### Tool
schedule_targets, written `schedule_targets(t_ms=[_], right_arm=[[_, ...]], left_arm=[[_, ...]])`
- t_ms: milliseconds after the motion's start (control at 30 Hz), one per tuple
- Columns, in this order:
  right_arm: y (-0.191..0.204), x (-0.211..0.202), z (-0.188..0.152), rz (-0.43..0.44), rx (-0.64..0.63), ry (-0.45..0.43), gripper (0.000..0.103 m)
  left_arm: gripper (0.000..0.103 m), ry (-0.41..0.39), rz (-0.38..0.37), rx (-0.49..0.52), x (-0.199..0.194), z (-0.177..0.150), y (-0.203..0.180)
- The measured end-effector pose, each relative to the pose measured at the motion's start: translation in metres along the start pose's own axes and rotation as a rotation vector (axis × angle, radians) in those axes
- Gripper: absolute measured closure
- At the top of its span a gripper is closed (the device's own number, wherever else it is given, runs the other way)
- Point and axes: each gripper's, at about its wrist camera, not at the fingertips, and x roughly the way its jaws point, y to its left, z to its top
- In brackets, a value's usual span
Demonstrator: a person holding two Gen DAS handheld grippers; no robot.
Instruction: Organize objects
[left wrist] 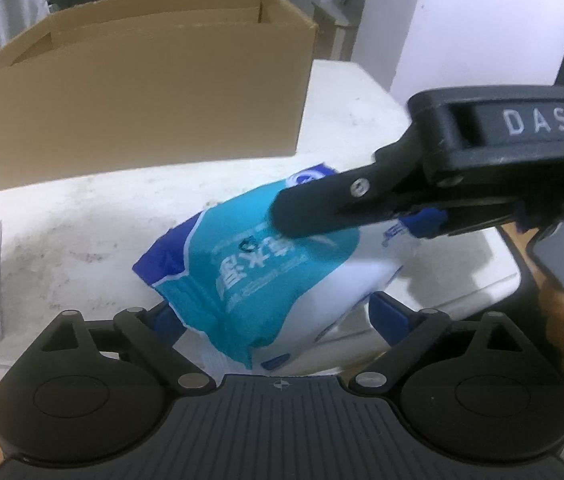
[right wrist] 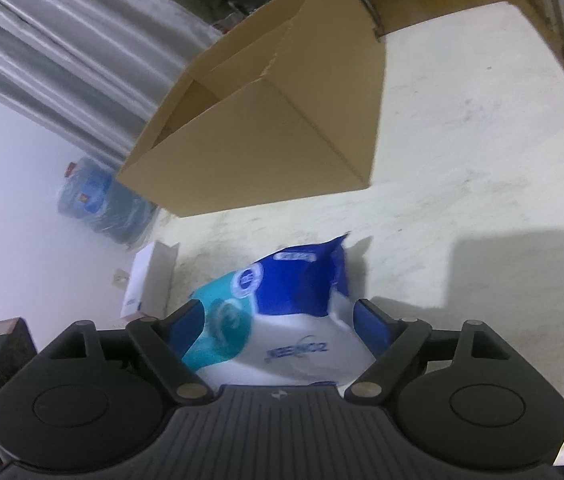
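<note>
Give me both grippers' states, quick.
Left gripper: shut on the blue-and-white tissue pack.
Right gripper: shut on the same tissue pack.

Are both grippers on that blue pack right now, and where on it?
Yes: the left gripper and right gripper each pinch the soft blue-and-white pack across its sides at opposite ends, by the cardboard box.

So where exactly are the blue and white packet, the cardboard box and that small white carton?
Blue and white packet (left wrist: 266,272), left wrist view, on its teal front panel.
Cardboard box (left wrist: 142,100), left wrist view, on its near outer wall.
Small white carton (right wrist: 142,284), right wrist view, on its white side face.
</note>
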Motion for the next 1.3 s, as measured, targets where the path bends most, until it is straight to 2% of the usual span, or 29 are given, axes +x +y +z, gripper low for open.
schedule_targets(t_ms=[233, 367, 533, 900, 1300], right_arm=[[0.002, -0.011, -0.003, -0.016, -0.018, 0.006, 0.018], [-0.001, -0.015, -0.003, -0.034, -0.016, -0.011, 0.018], [-0.005, -0.01, -0.004, -0.033, -0.01, -0.005, 0.02], [-0.004, -0.004, -0.005, -0.017, -0.013, -0.004, 0.02], [0.01, -0.006, -0.005, -0.056, -0.066, -0.016, 0.022]], left_arm=[[0.013, -0.008, -0.042, -0.021, -0.01, 0.002, -0.004], [0.013, -0.004, 0.011, 0.02, -0.01, -0.005, -0.006], [0.013, -0.007, 0.014, 0.037, -0.007, -0.006, -0.007], [0.013, -0.005, -0.015, 0.0, -0.005, -0.005, 0.0], [0.017, -0.004, -0.01, -0.017, -0.004, -0.003, -0.005]])
